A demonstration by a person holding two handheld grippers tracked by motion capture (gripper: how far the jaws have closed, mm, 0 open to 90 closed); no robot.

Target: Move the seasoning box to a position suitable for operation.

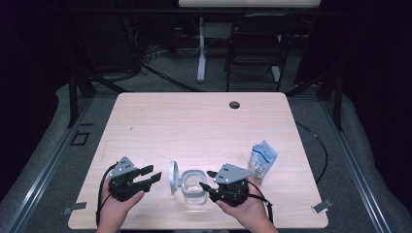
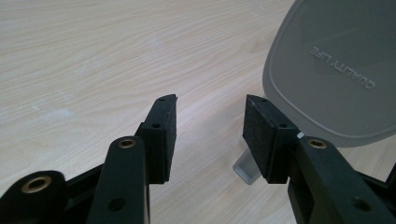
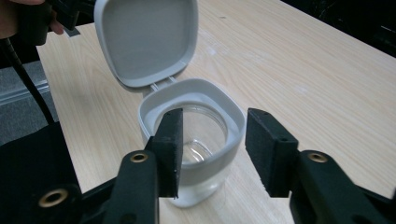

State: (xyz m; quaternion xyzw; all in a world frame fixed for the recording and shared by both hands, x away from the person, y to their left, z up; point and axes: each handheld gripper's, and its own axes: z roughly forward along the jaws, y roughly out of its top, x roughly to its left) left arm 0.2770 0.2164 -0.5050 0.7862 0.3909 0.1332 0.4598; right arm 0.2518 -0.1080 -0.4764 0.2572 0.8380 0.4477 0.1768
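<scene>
A clear jar (image 1: 193, 188) with a grey rim stands near the table's front edge, and its hinged grey lid (image 1: 173, 177) is swung open to the left. My left gripper (image 1: 153, 174) is open just left of the lid, nothing between its pads. In the left gripper view the lid's outer face (image 2: 336, 70) fills the upper right, beyond my left gripper (image 2: 210, 123). My right gripper (image 1: 207, 179) is open beside the jar's right side. In the right gripper view the open, empty-looking jar (image 3: 205, 88) and its lid (image 3: 144, 42) lie just past my right gripper (image 3: 212, 140), whose pads do not press on the jar.
A blue-and-white packet (image 1: 262, 161) stands right of my right hand. A round cable hole (image 1: 234, 105) sits near the wooden table's (image 1: 194, 126) far edge. A chair and a desk leg stand behind the table.
</scene>
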